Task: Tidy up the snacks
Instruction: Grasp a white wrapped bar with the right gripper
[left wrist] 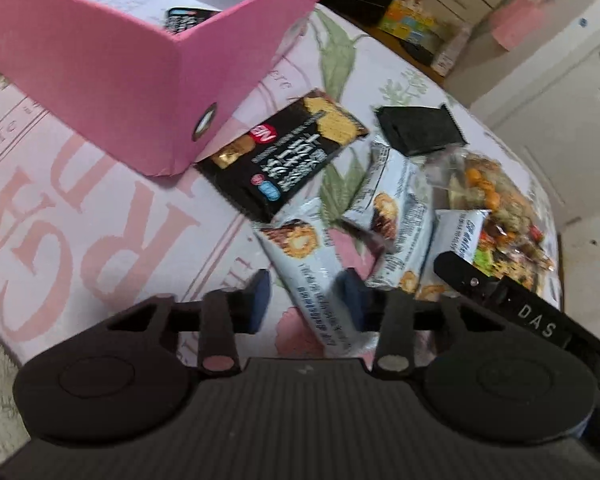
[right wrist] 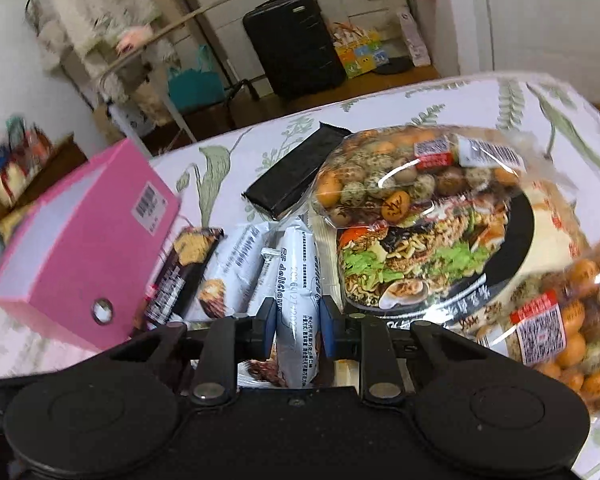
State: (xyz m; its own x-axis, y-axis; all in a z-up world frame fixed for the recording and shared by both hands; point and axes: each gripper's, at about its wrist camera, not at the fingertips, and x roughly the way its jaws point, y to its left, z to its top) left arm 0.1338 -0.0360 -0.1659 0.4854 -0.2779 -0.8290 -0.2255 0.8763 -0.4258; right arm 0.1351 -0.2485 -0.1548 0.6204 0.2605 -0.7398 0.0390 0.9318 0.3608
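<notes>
A pink box point(left wrist: 112, 76) stands on the floral tablecloth, with one black snack pack point(left wrist: 182, 20) inside; it also shows in the right wrist view point(right wrist: 84, 240). A black cracker pack point(left wrist: 284, 152) lies against its corner. Several white pastry packets point(left wrist: 392, 208) lie beside it. My left gripper point(left wrist: 304, 292) is open above one white packet point(left wrist: 312, 276), its jaws either side of it. My right gripper point(right wrist: 298, 320) is shut on a white packet point(right wrist: 298, 300), and its arm shows in the left wrist view point(left wrist: 500, 296).
A small black pouch point(right wrist: 296, 170) and clear bags of mixed snacks point(right wrist: 428, 216) lie to the right on the table point(right wrist: 540, 100). Another snack bag point(right wrist: 572, 320) sits at the near right. Behind the table stand a black suitcase point(right wrist: 294, 46) and a clothes rack point(right wrist: 100, 24).
</notes>
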